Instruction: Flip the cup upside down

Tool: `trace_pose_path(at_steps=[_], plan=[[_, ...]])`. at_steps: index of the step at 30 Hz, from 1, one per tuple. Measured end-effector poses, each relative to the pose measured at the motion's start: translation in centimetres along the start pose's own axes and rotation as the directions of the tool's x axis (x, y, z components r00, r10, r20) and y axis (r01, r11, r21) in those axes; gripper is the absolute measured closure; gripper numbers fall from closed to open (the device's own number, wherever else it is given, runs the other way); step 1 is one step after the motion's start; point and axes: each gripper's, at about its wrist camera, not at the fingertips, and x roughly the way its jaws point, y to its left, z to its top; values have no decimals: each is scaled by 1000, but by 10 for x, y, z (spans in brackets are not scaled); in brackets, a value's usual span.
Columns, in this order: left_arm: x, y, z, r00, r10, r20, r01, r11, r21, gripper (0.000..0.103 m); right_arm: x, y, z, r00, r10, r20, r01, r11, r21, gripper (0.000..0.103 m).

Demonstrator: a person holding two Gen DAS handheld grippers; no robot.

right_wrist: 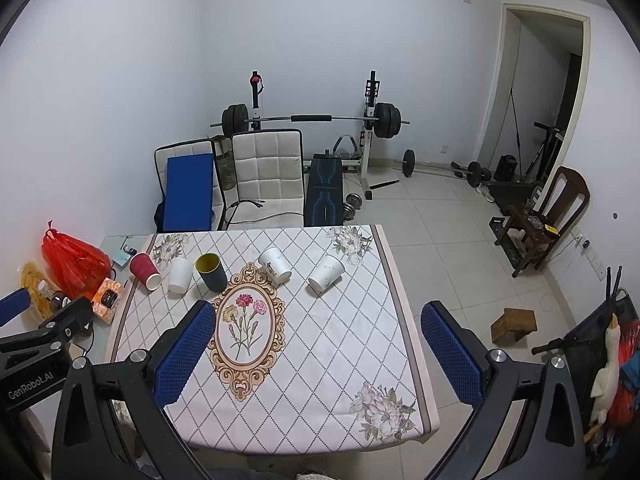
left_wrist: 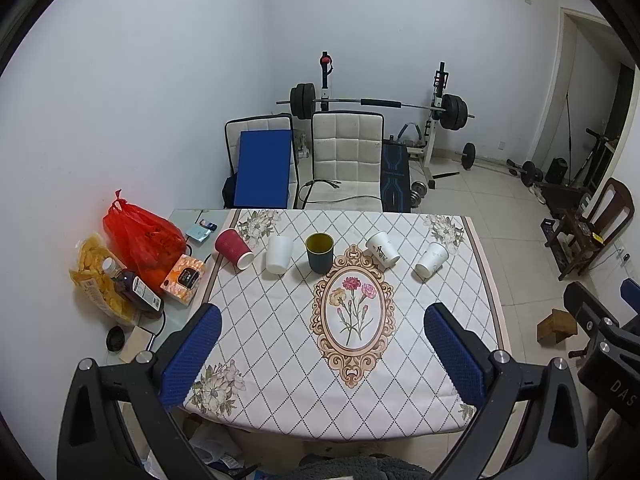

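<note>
Several cups stand in a row across the far part of the table point(left_wrist: 280, 340). A red paper cup point(left_wrist: 234, 247) lies tilted at the left. A plain white cup point(left_wrist: 278, 254) stands upside down. A dark cup with a yellow inside point(left_wrist: 319, 252) stands upright, mouth up. Two printed white paper cups point(left_wrist: 383, 249) point(left_wrist: 431, 259) lie on their sides at the right. The same row shows in the right wrist view: red point(right_wrist: 145, 271), white point(right_wrist: 179, 275), dark point(right_wrist: 211, 272), printed point(right_wrist: 275, 265) point(right_wrist: 326, 275). My left gripper point(left_wrist: 322, 352) and right gripper point(right_wrist: 318, 354) are open, empty, above the table's near half.
Left of the cloth lie a red plastic bag point(left_wrist: 142, 238), a snack bag point(left_wrist: 96, 280), a bottle point(left_wrist: 134, 288) and an orange box point(left_wrist: 183, 279). White chairs point(left_wrist: 346, 156) and a barbell rack point(left_wrist: 380, 104) stand behind the table. A wooden block point(right_wrist: 514, 322) lies on the floor at right.
</note>
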Motion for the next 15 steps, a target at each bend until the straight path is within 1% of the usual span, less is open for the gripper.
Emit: trace_pose_path(at_steps=[2,10,15], plan=[[0,0,0,1000,-1,0,1,1000,-1,0,-6,-4,7,1000,0,0,0,1000,4,0],[0,0,0,1000,-5,-1,5,1000,-4,0,-6,-4,8,1000,4,-2,-4,1000,6,0],[-2,-7,5,1000,-7,-2,7,1000,-6,0,-6,-5,8,1000,3,-2,-3,1000,7,0]])
